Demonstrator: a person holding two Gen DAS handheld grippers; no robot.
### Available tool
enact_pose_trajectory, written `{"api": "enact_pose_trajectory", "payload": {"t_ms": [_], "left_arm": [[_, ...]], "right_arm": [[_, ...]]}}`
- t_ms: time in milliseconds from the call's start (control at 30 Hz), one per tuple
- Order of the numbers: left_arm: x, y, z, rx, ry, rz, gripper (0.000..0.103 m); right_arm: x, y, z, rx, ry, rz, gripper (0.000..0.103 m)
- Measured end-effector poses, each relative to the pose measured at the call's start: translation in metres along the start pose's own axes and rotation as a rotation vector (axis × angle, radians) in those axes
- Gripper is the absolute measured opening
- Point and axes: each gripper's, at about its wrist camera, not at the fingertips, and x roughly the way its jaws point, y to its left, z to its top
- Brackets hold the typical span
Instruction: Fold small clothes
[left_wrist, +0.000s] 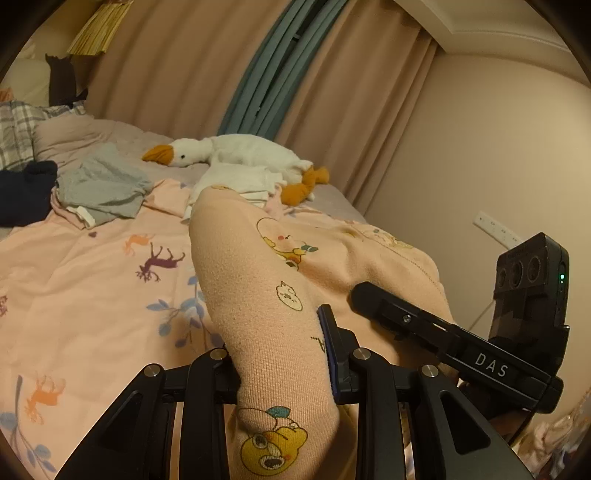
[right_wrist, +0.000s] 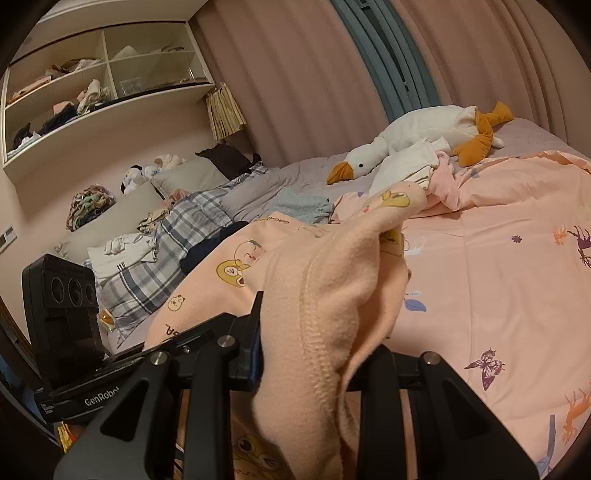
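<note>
A small peach garment with yellow bear prints (left_wrist: 258, 280) is held up above the bed between both grippers. My left gripper (left_wrist: 284, 365) is shut on one part of it; the cloth runs forward from between the jaws. My right gripper (right_wrist: 306, 354) is shut on another edge of the same garment (right_wrist: 332, 273), whose fleecy inside and seam face the camera. The right gripper also shows in the left wrist view (left_wrist: 454, 339) at the right, and the left gripper in the right wrist view (right_wrist: 110, 373) at the lower left. The fingertips are mostly hidden by cloth.
Below lies a pink animal-print duvet (left_wrist: 81, 280). A white goose plush (left_wrist: 236, 151) and folded white clothes (left_wrist: 240, 181) lie at the far side. A grey garment (left_wrist: 103, 184), a dark one (left_wrist: 26, 192) and plaid bedding (right_wrist: 173, 243) lie toward the pillows. Curtains and shelves (right_wrist: 92, 81) stand behind.
</note>
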Motion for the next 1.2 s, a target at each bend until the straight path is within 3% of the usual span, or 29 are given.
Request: {"api": "enact_pose_trajectory", "payload": {"t_ms": [500,700,1200], "left_arm": [[0.042,0.032,-0.013,-0.05,0.057,0.054,0.027],[0.049,0.035,-0.016,-0.042,0.087,0.121,0.027],[0.059,0.034,-0.019,-0.022,0.108,0.137,0.027]], "right_arm": [[0.049,-0.024,-0.015,0.031,0.064,-0.044,0.028],[0.066,-0.024,-0.02,0.03,0.103,-0.073,0.028],[0.073,-0.028,-0.022,0.025,0.124,-0.103,0.029]]}}
